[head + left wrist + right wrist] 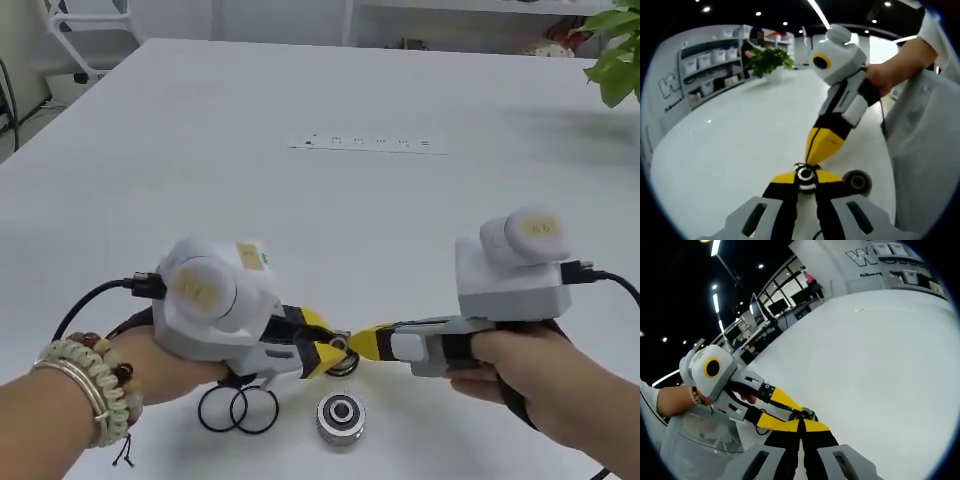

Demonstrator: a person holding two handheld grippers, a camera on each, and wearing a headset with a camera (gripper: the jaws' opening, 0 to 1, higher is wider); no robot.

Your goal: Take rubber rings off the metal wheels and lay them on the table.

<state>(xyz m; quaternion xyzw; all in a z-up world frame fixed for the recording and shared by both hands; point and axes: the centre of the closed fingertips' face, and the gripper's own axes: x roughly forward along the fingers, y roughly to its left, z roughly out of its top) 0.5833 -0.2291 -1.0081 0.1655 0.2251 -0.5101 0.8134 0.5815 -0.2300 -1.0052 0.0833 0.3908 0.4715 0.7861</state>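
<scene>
if the ring lets go at once, the wheel may jump

while my left gripper (330,345) is clamped on a metal wheel (805,176) held just above the table (300,200), my right gripper (800,424) meets it nose to nose. its jaws are pressed together and, as far as i can read it, nip a thin black bit of the rubber ring (801,165) at the wheel's edge.

the risk i see is in the pull. the right tips hold very little rubber, so the ring could slip out of them and snap back onto the wheel. if it stretches and then releases suddenly, the wheel could twist in the left jaws or drop. a drop would land near the second wheel (341,415) and the two loose rings (233,408) lying just below the grippers, and could scatter them. pulling at an angle could also roll the ring along the rim instead of lifting it off.

the head view gives me the layout: both loose rings flat on the table, overlapping, with the second wheel beside them. the left gripper view gives what that one hides, the wheel's bright hub seated between the yellow tips and the right tip touching its top edge. the right gripper view confirms my own jaws are together.
</scene>
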